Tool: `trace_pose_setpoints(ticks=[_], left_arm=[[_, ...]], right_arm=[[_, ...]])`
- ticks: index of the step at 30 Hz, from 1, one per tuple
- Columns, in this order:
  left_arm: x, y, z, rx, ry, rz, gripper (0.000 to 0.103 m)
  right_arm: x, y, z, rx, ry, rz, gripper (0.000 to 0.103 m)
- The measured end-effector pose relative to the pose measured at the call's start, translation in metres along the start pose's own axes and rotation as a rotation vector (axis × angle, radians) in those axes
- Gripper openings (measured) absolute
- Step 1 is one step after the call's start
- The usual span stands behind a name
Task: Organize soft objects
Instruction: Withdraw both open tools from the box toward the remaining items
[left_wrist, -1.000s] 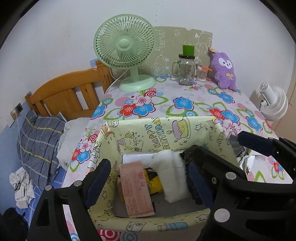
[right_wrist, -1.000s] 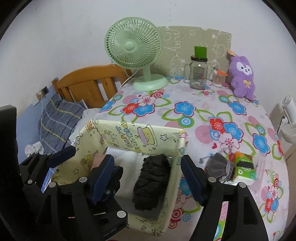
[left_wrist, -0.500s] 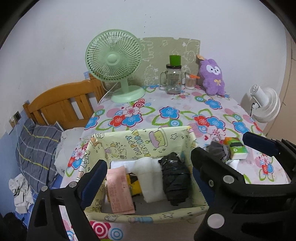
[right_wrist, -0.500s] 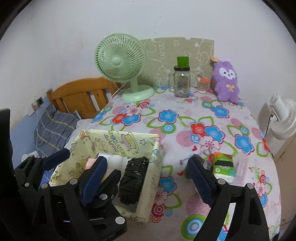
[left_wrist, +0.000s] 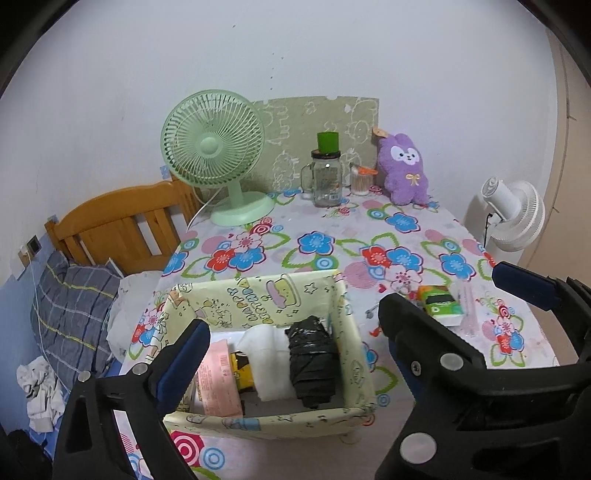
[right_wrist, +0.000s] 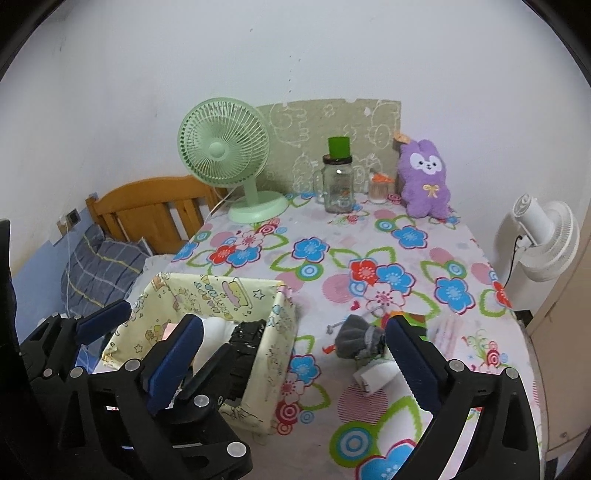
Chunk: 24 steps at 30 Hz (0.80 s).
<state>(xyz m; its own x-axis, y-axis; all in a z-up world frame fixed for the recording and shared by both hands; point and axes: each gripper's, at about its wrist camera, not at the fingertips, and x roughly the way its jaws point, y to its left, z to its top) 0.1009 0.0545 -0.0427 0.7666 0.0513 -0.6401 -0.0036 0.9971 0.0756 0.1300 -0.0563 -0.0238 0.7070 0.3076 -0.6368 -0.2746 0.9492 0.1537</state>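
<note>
- Landmark: the yellow cartoon-print fabric bin (left_wrist: 258, 306) near the front edge of the flowered surface (left_wrist: 317, 240).
- Inside the bin lie a folded black cloth (left_wrist: 312, 360), a white soft bundle (left_wrist: 264, 354) to its left, and a pink packet (left_wrist: 218, 380) further left.
- Left gripper (left_wrist: 291, 339) hangs above the bin, its jaws spreading wider, with nothing pinched between them.
- Right gripper (right_wrist: 291, 339) sits over the bin's right wall, its jaws also opening and empty.
- To the right of the bin, a grey soft piece (right_wrist: 356, 338) lies on the surface, with a green tissue pack (left_wrist: 439, 304) just beyond it.
- Risk: the grey piece looks limp and bunched, so a shallow pinch could catch only a fold and drop it short of the bin.
- Risk: the bin's soft walls may buckle or slide if a finger snags the right rim, since the bin stands near the surface's edge.
- Risk: the grey piece touches neighbouring small items, which a grab could drag along.
</note>
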Motion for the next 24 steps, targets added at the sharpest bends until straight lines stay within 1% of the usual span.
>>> trace_pose_setpoints(ticks=[12, 20, 24], left_arm=[[-0.021, -0.028, 0.000, 0.005, -0.036, -0.027, 0.099], [-0.029, -0.055, -0.001, 0.018, -0.054, -0.043, 0.099], [-0.030, -0.070, -0.002, 0.030, -0.059, -0.052, 0.099]], right_arm=[[-0.031, -0.024, -0.004, 0.004, -0.054, -0.031, 0.102], [-0.046, -0.046, -0.011, 0.020, -0.067, -0.051, 0.102], [-0.055, -0.058, -0.015, 0.015, -0.085, -0.085, 0.102]])
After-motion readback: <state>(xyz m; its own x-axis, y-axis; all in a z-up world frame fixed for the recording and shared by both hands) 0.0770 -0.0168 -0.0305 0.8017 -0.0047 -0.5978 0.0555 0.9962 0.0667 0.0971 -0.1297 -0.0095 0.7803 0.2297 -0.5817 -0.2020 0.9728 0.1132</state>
